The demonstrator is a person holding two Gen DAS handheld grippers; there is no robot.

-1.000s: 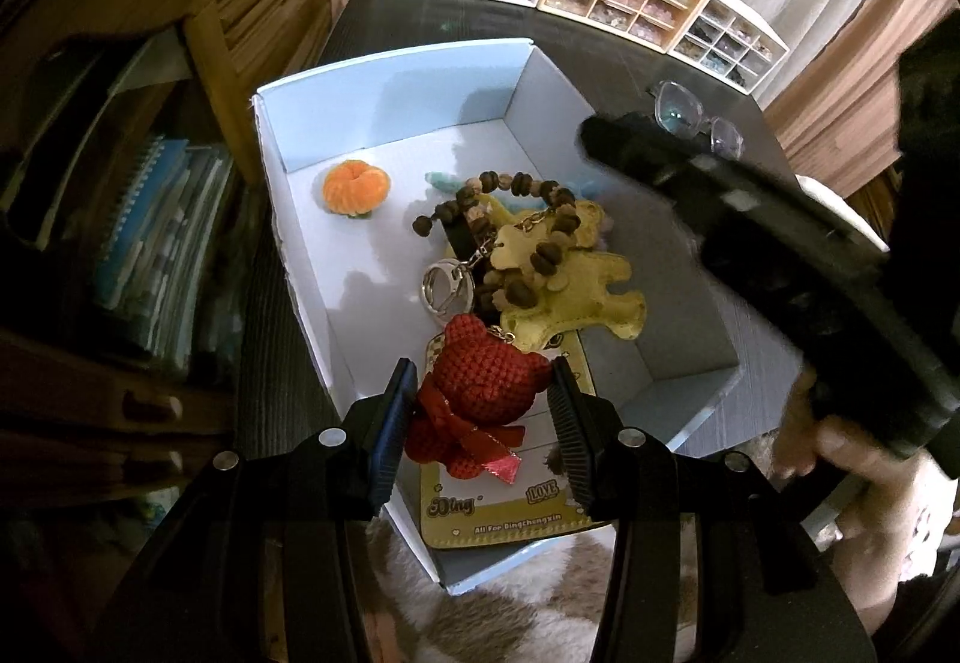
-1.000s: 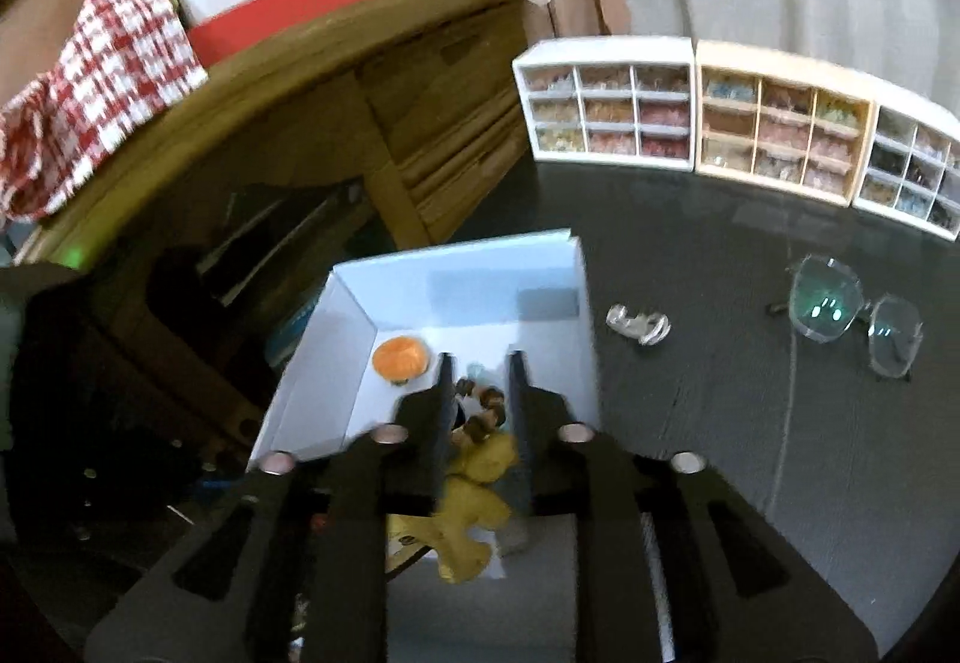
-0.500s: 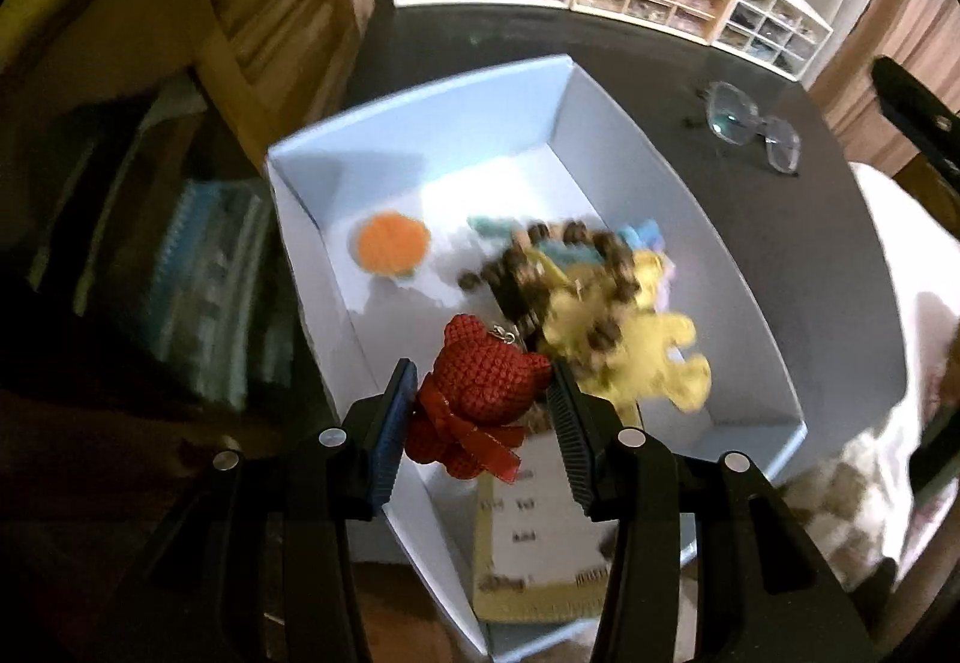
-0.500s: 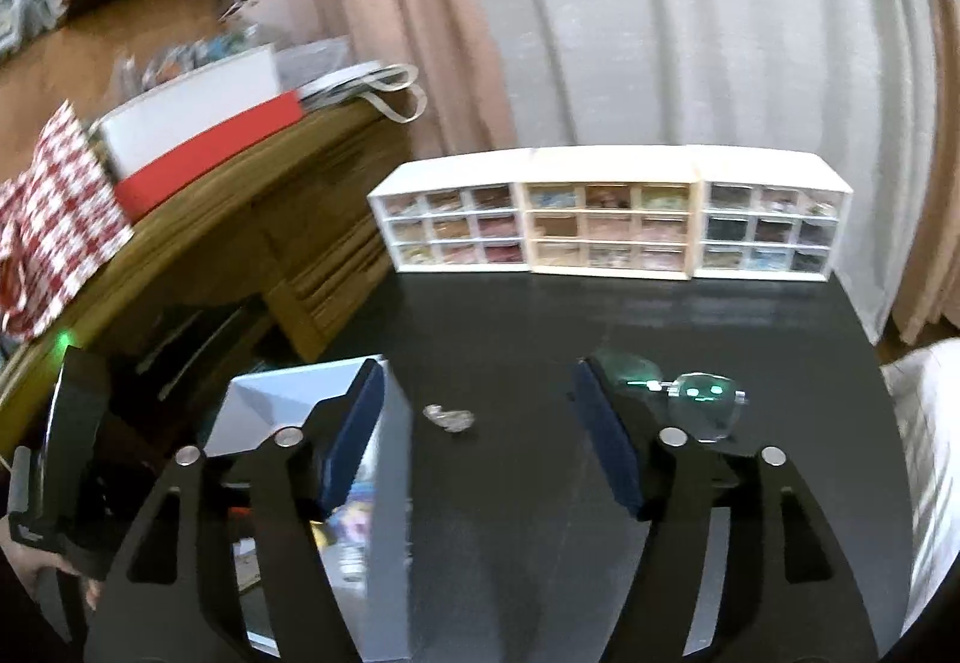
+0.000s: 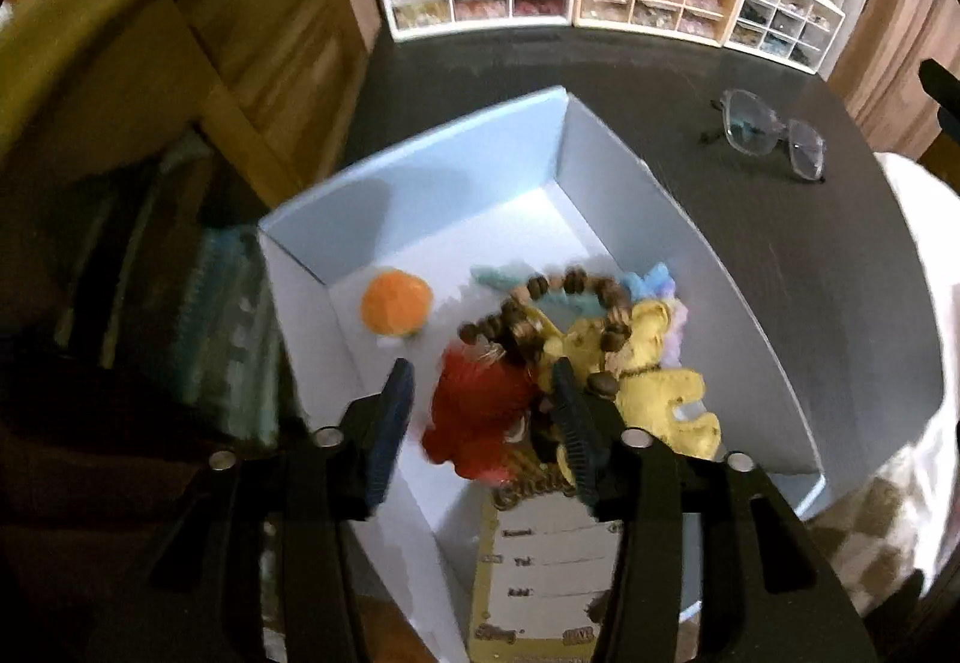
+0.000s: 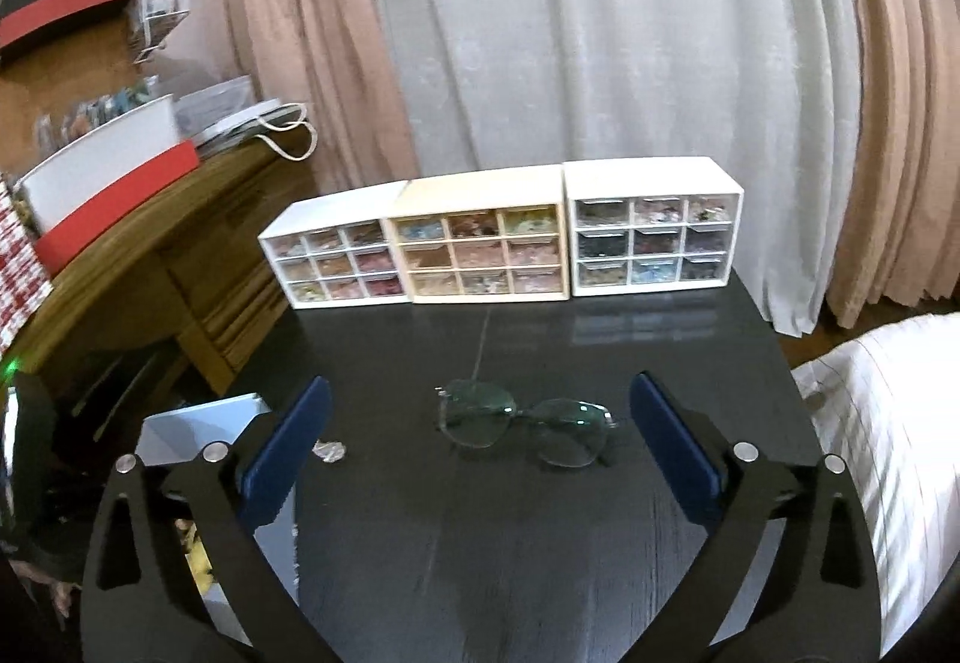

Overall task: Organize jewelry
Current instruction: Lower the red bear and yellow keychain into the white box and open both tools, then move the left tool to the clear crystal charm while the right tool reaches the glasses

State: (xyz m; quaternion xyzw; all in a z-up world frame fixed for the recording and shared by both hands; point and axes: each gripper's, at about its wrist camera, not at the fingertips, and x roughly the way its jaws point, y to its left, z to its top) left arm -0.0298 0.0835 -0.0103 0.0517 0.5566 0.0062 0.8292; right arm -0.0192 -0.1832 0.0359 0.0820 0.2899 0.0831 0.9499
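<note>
In the left wrist view a red knitted bear charm (image 5: 474, 405) is blurred between the fingers of my left gripper (image 5: 483, 423). Its jaws are opening and a gap shows beside the left pad. Under it lies the white box (image 5: 660, 243). Inside are a brown bead bracelet (image 5: 570, 282), a yellow plush charm (image 5: 654, 381), an orange piece (image 5: 396, 309) and a printed card (image 5: 552, 573). My right gripper (image 6: 480, 453) hovers over the black table, its jaws opening wide with nothing between them.
A pair of glasses (image 6: 522, 423) lies on the black table (image 6: 600, 543) ahead of the right gripper. Three small drawer cabinets (image 6: 486, 255) line the far edge. A small clear trinket (image 6: 330, 450) lies beside the box corner (image 6: 198, 423). A wooden cabinet (image 5: 252, 33) stands at the left.
My left gripper widened and let go of the red bear over the box. The right gripper left the box, swung right over the table and opened wide.
</note>
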